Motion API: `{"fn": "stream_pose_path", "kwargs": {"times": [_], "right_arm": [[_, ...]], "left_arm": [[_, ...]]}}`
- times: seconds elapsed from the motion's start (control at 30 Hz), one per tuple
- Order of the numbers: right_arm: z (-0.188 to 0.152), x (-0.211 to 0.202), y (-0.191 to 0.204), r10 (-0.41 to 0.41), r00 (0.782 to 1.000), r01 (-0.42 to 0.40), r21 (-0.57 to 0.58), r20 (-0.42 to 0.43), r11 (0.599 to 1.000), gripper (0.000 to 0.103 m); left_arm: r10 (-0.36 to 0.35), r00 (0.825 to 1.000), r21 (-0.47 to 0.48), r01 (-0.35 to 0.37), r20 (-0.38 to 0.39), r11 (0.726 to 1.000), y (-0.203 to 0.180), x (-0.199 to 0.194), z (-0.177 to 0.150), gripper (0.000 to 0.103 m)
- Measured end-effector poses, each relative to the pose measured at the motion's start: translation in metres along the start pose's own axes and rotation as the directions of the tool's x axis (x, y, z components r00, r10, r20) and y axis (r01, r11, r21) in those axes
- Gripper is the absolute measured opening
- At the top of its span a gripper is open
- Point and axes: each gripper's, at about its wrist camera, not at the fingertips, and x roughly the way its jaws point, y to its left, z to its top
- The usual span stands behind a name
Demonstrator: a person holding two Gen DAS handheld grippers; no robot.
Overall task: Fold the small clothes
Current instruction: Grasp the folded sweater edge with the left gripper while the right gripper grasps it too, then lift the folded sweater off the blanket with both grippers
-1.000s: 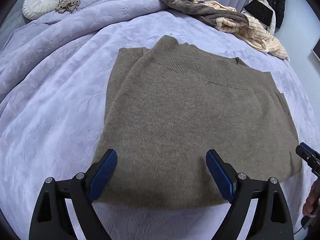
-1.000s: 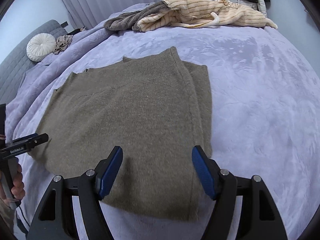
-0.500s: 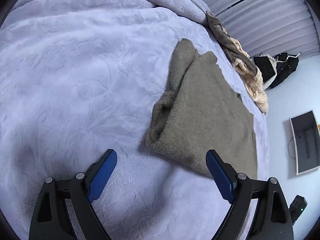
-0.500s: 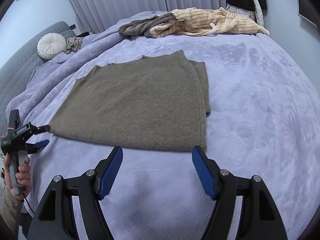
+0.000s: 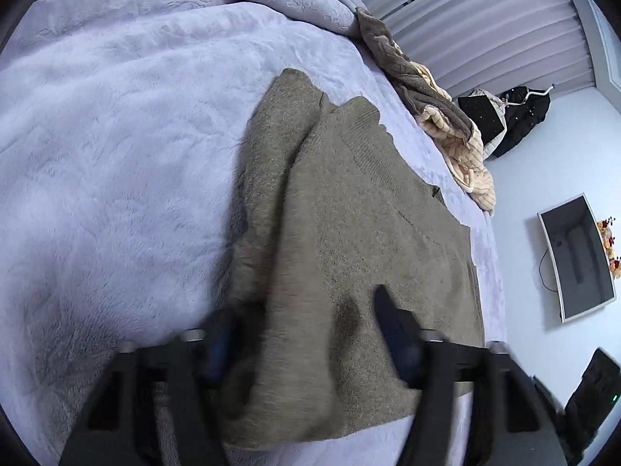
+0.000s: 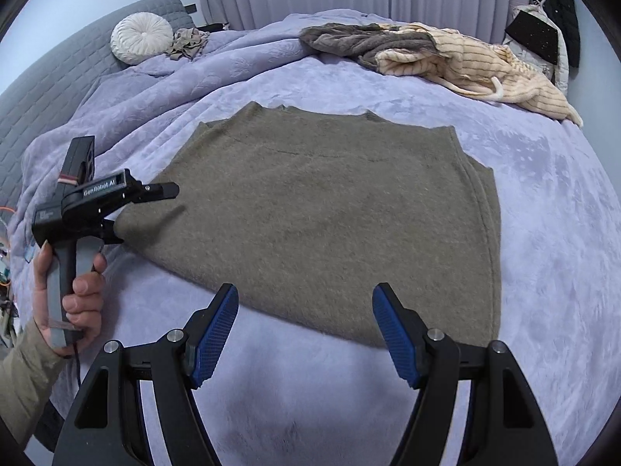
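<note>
An olive-brown knit sweater [image 6: 330,209] lies flat on the lilac bed cover, sleeves folded in; it fills the left wrist view [image 5: 368,233]. My left gripper [image 5: 306,330] is open, its jaws straddling the sweater's near corner, one finger above the cloth and one below; it is blurred by motion. From the right wrist view the left gripper [image 6: 147,209] sits at the sweater's left edge, held by a hand. My right gripper [image 6: 306,330] is open and empty, just short of the sweater's near hem.
A heap of brown and cream striped clothes [image 6: 446,54] lies at the bed's far side. A white round cushion [image 6: 141,37] and a small crumpled cloth [image 6: 190,40] sit by the grey headboard. A monitor [image 5: 578,256] hangs on the wall.
My left gripper swung round to the sweater's side edge and moved onto its corner. My right gripper drew back from over the sweater to just before its hem.
</note>
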Motion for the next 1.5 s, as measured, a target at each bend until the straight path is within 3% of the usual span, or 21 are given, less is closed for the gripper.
{"fn": "stream_pose_path", "kwargs": {"times": [0.17,0.37,0.43,0.63,0.73,0.83,0.93,1.03,1.1,1.17,1.3,1.5], "right_arm": [[0.067,0.035,0.025,0.045,0.998,-0.046,-0.005,-0.038,0.999,0.075],[0.146,0.113,0.071,0.112,0.979,-0.109,0.023,-0.169,0.994,0.075],[0.165,0.142,0.085,0.094,0.972,-0.086,0.043,-0.215,0.995,0.075],[0.203,0.205,0.132,0.085,0.945,-0.070,0.057,-0.315,0.996,0.075],[0.208,0.234,0.156,0.024,0.921,-0.026,0.000,-0.388,1.000,0.075],[0.202,0.257,0.176,-0.076,0.897,0.043,-0.084,-0.435,0.996,0.082],[0.194,0.269,0.190,-0.161,0.883,0.089,-0.180,-0.441,0.980,0.087],[0.192,0.267,0.189,-0.170,0.892,0.101,-0.182,-0.419,0.978,0.071],[0.194,0.263,0.180,-0.172,0.893,0.106,-0.177,-0.416,0.979,0.043],[0.195,0.257,0.167,-0.142,0.898,0.084,-0.153,-0.416,0.985,0.028],[0.195,0.241,0.155,-0.052,0.919,0.009,-0.111,-0.391,0.994,0.022],[0.195,0.214,0.138,0.050,0.937,-0.074,-0.057,-0.345,0.996,0.020]], "left_arm": [[-0.060,0.998,-0.040,0.060,-0.001,0.997,0.011,0.005,0.000,0.027],[0.044,0.998,0.071,-0.047,0.051,0.996,-0.007,0.003,-0.007,0.027],[0.067,0.995,0.099,-0.074,0.069,0.992,-0.010,0.004,-0.009,0.027],[0.068,0.992,0.129,-0.081,0.102,0.988,-0.012,0.006,-0.013,0.027],[0.061,0.991,0.139,-0.078,0.120,0.987,-0.008,0.004,-0.016,0.027],[0.060,0.989,0.148,-0.080,0.132,0.986,-0.008,0.003,-0.019,0.027],[0.053,0.990,0.145,-0.072,0.132,0.987,-0.007,0.001,-0.021,0.027],[0.054,0.990,0.141,-0.073,0.130,0.987,-0.007,0.001,-0.021,0.027],[0.061,0.990,0.143,-0.079,0.128,0.987,-0.008,-0.003,-0.025,0.027],[0.071,0.989,0.150,-0.090,0.127,0.985,-0.011,-0.005,-0.025,0.027],[0.103,0.987,0.159,-0.122,0.121,0.980,-0.020,-0.006,-0.026,0.027],[0.139,0.983,0.168,-0.158,0.121,0.973,-0.042,-0.013,-0.023,0.024]]}}
